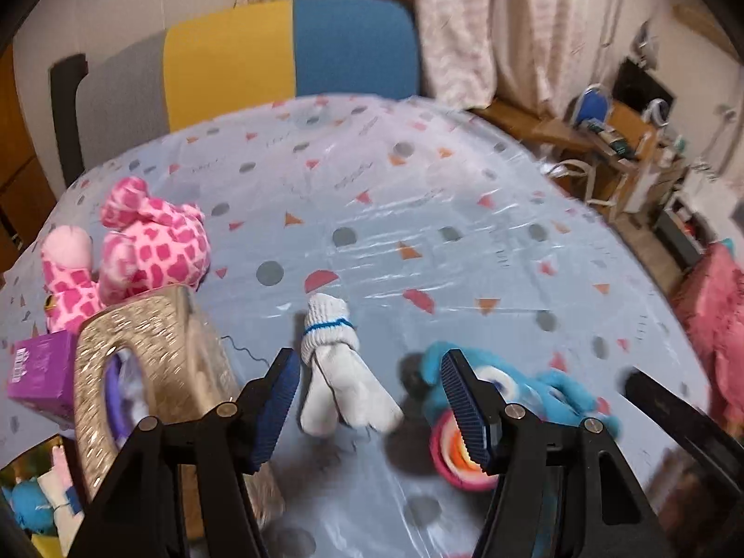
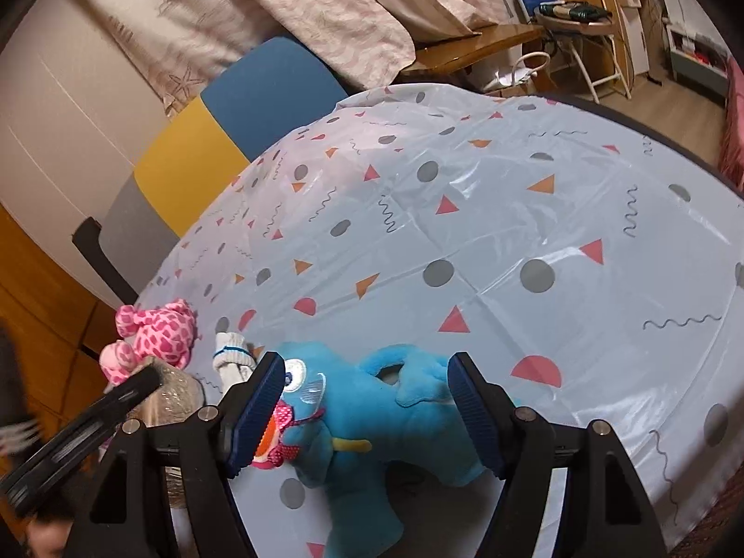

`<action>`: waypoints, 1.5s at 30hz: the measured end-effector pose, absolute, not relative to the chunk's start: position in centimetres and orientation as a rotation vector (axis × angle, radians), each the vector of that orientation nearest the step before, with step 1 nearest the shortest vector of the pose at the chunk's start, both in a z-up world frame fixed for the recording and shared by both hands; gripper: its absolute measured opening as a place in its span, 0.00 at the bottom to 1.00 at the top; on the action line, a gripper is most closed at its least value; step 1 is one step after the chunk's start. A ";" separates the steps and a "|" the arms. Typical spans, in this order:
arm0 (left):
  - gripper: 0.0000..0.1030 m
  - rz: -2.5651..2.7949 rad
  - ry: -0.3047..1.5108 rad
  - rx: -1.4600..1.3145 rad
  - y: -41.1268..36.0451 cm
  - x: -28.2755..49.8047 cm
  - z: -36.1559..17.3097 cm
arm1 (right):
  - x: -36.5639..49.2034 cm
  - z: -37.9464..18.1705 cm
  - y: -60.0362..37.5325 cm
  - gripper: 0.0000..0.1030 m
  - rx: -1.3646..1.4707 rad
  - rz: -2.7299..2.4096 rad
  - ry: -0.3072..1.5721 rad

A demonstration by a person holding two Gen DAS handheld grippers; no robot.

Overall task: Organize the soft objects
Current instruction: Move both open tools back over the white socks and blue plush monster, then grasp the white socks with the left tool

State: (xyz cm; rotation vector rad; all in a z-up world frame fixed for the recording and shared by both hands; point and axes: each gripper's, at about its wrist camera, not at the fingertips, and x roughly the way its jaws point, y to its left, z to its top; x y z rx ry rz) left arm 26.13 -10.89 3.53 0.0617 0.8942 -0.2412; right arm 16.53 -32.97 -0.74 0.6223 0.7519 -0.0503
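Observation:
A white knit glove point(image 1: 344, 372) with a blue band lies on the patterned tablecloth point(image 1: 418, 214). My left gripper point(image 1: 372, 404) is open just in front of it, and its pads are clear of the glove. A blue plush elephant point(image 2: 372, 423) with a pink mouth lies on its side on the cloth. It also shows as the blue plush point(image 1: 553, 390) behind the left gripper's right finger. My right gripper point(image 2: 367, 414) hangs open over it, one finger on each side. A pink spotted plush point(image 1: 149, 246) sits at the table's left.
A gold glittery box point(image 1: 139, 358) with an oval opening stands at the left, next to a purple carton point(image 1: 42, 372). More plush toys point(image 1: 32, 507) lie below the table edge. A multicoloured chair point(image 1: 288, 51) stands behind the table. Shelves and clutter point(image 1: 618, 144) fill the right.

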 end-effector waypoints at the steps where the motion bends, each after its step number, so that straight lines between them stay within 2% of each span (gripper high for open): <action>1: 0.62 -0.227 0.907 0.068 -11.2 27.1 2.9 | 16.6 -0.7 -33.0 0.72 0.627 -0.044 0.751; 12: 0.61 -0.059 1.031 0.136 -12.9 33.2 -5.3 | 16.7 -0.7 -32.6 0.72 0.652 0.012 0.751; 13: 0.56 -0.055 1.041 0.148 -13.1 33.3 -5.9 | 16.7 -0.7 -32.6 0.72 0.654 0.015 0.749; 14: 0.37 -0.057 1.047 0.161 -13.3 33.3 -6.4 | 16.6 -0.7 -32.6 0.72 0.652 0.013 0.746; 17: 0.32 -0.128 1.010 0.188 -14.0 32.1 -6.5 | 16.6 -0.7 -32.6 0.72 0.657 0.015 0.745; 22: 0.32 -0.195 0.953 0.175 -13.1 28.4 -4.8 | 16.5 -0.6 -32.9 0.72 0.660 0.005 0.734; 30: 0.32 -0.358 0.819 0.314 -12.8 18.3 -2.0 | 16.9 -1.3 -32.7 0.72 0.664 0.013 0.778; 39: 0.32 -0.391 0.882 0.171 -7.2 9.8 -2.5 | 18.0 -2.4 -30.5 0.72 0.595 0.078 0.884; 44: 0.32 -0.345 0.935 0.117 -4.0 6.4 -4.6 | 19.1 -4.3 -29.1 0.72 0.571 0.096 1.013; 45: 0.32 -0.335 0.942 0.112 -3.6 6.0 -5.0 | 19.2 -4.6 -28.9 0.75 0.591 0.125 1.035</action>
